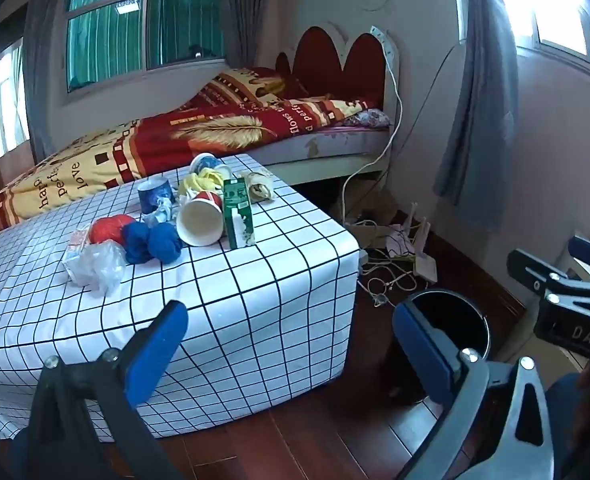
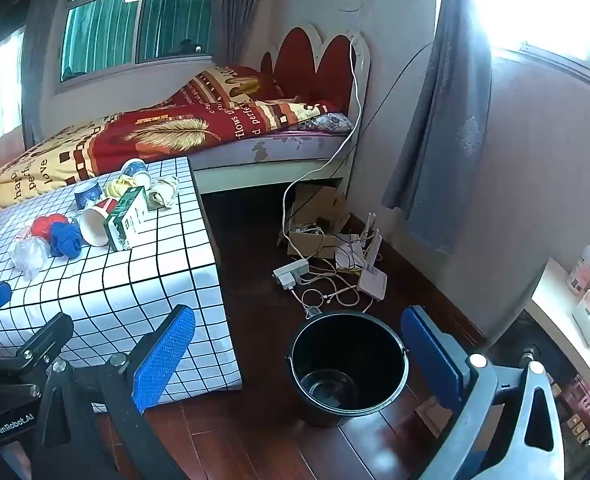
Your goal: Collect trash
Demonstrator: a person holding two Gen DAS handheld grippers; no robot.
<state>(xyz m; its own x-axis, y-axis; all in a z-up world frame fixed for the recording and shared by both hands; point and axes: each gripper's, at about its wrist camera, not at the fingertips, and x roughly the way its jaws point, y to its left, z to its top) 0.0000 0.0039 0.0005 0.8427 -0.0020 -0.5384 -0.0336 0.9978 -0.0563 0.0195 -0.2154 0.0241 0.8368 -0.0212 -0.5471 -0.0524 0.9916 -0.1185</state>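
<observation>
Left claw [image 1: 291,344] spread wide, nothing between its blue pads, low over the near edge of the desk [image 1: 255,288]. Right claw [image 2: 299,354] also spread wide and empty, above the floor beside the desk. Black bucket [image 2: 347,368] stands upright on dark wood floor between the right claw's fingers in view, just right of the desk corner; round rim, wire handle down, only a shiny bottom visible inside.

Desk covered in white cloth with black grid. Trash sits clustered toward its far side: crumpled clear plastic bag [image 1: 95,266] nearest, touching a red yarn-like ball [image 1: 107,230] and two blue balls [image 1: 151,242]. Next, a white paper cup [image 1: 199,220] with red band lying on its side, mouth toward camera, against an upright green-and-white carton [image 1: 237,216]. Behind: a blue cup [image 1: 155,196], yellow crumpled wrapper [image 1: 203,182], another tipped blue-patterned cup [image 1: 207,164], beige crumpled wad [image 1: 259,188].

Further off, tangled cables and power strip [image 2: 291,272] on floor, then a bed [image 1: 215,128] with red-yellow blanket.
</observation>
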